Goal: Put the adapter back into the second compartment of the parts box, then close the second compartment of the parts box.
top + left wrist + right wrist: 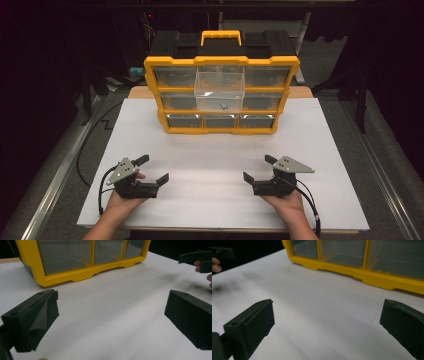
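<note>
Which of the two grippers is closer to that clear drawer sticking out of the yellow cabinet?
Hard to call; roughly equal. The left gripper rests near-left of the pulled-out drawer, the right gripper near-right, both open on the white tabletop.

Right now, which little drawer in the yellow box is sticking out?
The middle drawer of the yellow box juts forward, clear, with a small dark thing inside. The other drawers sit flush.

Both hands rest low and well apart, left claw [153, 169] and right claw [257, 168] gaping wide, empty.

I see both tools, left [153, 169] and right [257, 168], jaws apart, resting near on the table [215, 155]; yellow organizer [222, 95] far, one clear drawer [220, 89] pulled out.
</note>
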{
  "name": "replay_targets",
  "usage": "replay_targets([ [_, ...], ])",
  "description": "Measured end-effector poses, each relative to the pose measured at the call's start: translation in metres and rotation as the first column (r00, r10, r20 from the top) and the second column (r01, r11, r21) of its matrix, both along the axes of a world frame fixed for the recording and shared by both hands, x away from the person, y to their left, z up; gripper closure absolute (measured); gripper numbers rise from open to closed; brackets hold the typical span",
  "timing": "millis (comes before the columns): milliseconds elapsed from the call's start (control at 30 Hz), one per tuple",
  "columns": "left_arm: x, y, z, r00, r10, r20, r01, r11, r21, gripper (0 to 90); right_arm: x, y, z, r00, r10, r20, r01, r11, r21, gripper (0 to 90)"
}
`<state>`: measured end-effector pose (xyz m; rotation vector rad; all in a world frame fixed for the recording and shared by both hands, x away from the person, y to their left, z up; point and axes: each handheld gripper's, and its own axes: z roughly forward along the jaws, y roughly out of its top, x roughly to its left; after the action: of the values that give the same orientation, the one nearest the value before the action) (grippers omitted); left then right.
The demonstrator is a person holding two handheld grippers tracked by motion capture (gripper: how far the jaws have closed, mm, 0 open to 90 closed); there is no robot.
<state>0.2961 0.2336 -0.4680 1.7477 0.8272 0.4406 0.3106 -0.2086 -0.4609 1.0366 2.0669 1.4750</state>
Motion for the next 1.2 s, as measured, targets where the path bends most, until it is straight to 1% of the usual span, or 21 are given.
replay_targets([
  [33,0.001,-0.001,0.000,1.0000,0.001,-0.005,-0.001,1.0000,0.005,0.3,-0.003,-0.003,-0.001,0.9997,-0.012,0.022,0.012,1.000,0.003,0.0],
  [67,0.001,-0.002,-0.001,1.0000,0.002,-0.008,-0.002,1.0000,0.008,0.3,-0.003,-0.005,-0.001,0.9994,-0.020,0.028,0.020,1.000,-0.008,0.0],
  [100,0.001,-0.003,-0.001,1.0000,0.003,-0.009,-0.003,0.9999,0.010,0.3,-0.003,-0.006,0.000,0.9992,-0.027,0.030,0.027,0.999,-0.018,0.1],
  [133,0.001,-0.005,0.000,1.0000,0.002,-0.007,-0.002,0.9999,0.014,0.3,-0.003,-0.008,0.000,0.9992,-0.033,0.025,0.033,0.999,-0.015,0.1],
  [200,0.001,-0.006,0.000,1.0000,0.004,-0.003,-0.004,0.9999,0.016,0.3,-0.001,-0.012,-0.001,0.9988,-0.040,0.026,0.040,0.999,0.004,0.1],
  [267,0.001,-0.006,-0.001,1.0000,0.005,-0.004,-0.005,0.9997,0.026,0.3,0.000,-0.012,-0.001,0.9985,-0.048,0.027,0.048,0.999,-0.013,0.1],
  [300,0.000,-0.005,0.000,0.9999,0.015,0.003,-0.015,0.9993,0.035,0.3,0.001,-0.011,-0.001,0.9985,-0.046,0.029,0.047,0.999,-0.018,0.1],
  [333,0.000,-0.005,0.000,0.9998,0.018,0.005,-0.018,0.9992,0.035,0.3,0.002,-0.010,-0.002,0.9982,-0.054,0.028,0.055,0.998,-0.035,0.1],
  [400,0.001,-0.003,0.000,0.9997,0.026,0.001,-0.026,0.9994,0.021,0.2,0.004,-0.009,-0.003,0.9979,-0.062,0.021,0.063,0.997,-0.053,0.1],
  [500,0.002,-0.003,0.000,0.9996,0.029,-0.001,-0.029,0.9993,0.024,0.3,0.002,-0.007,-0.003,0.9979,-0.062,0.019,0.063,0.996,-0.058,0.1],
  [600,0.001,-0.003,0.000,0.9996,0.030,0.004,-0.030,0.9993,0.024,0.3,0.000,-0.005,-0.003,0.9978,-0.060,0.030,0.061,0.996,-0.065,0.1],
  [667,0.001,-0.003,0.000,0.9997,0.025,0.008,-0.025,0.9994,0.023,0.3,0.000,-0.005,-0.002,0.9981,-0.057,0.025,0.058,0.996,-0.070,4.1],
  [700,0.001,-0.003,0.000,0.9997,0.023,0.008,-0.023,0.9995,0.022,0.3,-0.001,-0.005,-0.002,0.9981,-0.053,0.031,0.055,0.996,-0.071,6.2],
  [800,-0.001,-0.003,0.000,0.9999,0.017,0.001,-0.017,0.9997,0.020,0.3,-0.002,-0.005,-0.002,0.9982,-0.052,0.029,0.054,0.996,-0.066,11.3],
  [833,-0.002,-0.003,0.000,0.9999,0.010,0.001,-0.010,0.9998,0.017,0.3,-0.002,-0.005,-0.002,0.9981,-0.054,0.030,0.056,0.996,-0.068,14.4],
  [867,-0.004,-0.004,0.001,0.9999,0.006,0.009,-0.006,0.9998,0.020,0.3,-0.002,-0.005,-0.002,0.9980,-0.055,0.033,0.057,0.996,-0.068,16.5],
  [933,-0.007,-0.004,0.002,0.9998,0.002,0.020,-0.002,0.9993,0.036,0.3,-0.001,-0.004,-0.003,0.9980,-0.053,0.034,0.056,0.995,-0.078,17.3],
  [1000,-0.007,-0.004,0.002,0.9998,0.003,0.019,-0.004,0.9993,0.037,0.3,0.000,-0.002,-0.003,0.9983,-0.048,0.032,0.051,0.995,-0.085,19.8],
  [1067,-0.007,-0.002,0.002,0.9996,0.014,0.023,-0.015,0.9993,0.034,0.3,-0.001,0.000,-0.002,0.9983,-0.040,0.043,0.044,0.995,-0.092,21.6],
  [1133,-0.009,-0.001,0.002,0.9995,0.018,0.027,-0.019,0.9995,0.027,0.3,-0.003,0.001,-0.002,0.9985,-0.030,0.045,0.034,0.996,-0.088,28.4],
  [1200,-0.009,-0.001,0.002,0.9993,0.019,0.032,-0.020,0.9992,0.035,0.3,-0.004,0.000,-0.001,0.9984,-0.031,0.048,0.035,0.997,-0.076,32.4],
])
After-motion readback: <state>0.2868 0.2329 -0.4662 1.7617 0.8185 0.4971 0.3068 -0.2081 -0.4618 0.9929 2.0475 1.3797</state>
